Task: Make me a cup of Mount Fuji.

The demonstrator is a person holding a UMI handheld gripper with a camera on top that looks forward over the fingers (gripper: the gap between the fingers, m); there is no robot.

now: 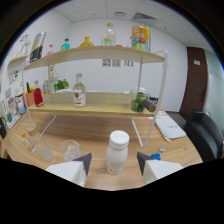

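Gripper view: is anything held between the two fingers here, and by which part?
Nothing is held. The gripper is open; the white plastic bottle with a white cap stands on the wooden table between its fingers, gaps either side.

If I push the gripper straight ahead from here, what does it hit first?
Most likely the white-capped bottle, standing on the table just ahead of the open gripper, roughly centred on the gap between its fingers. Depth is hard to judge, but nothing shows nearer.
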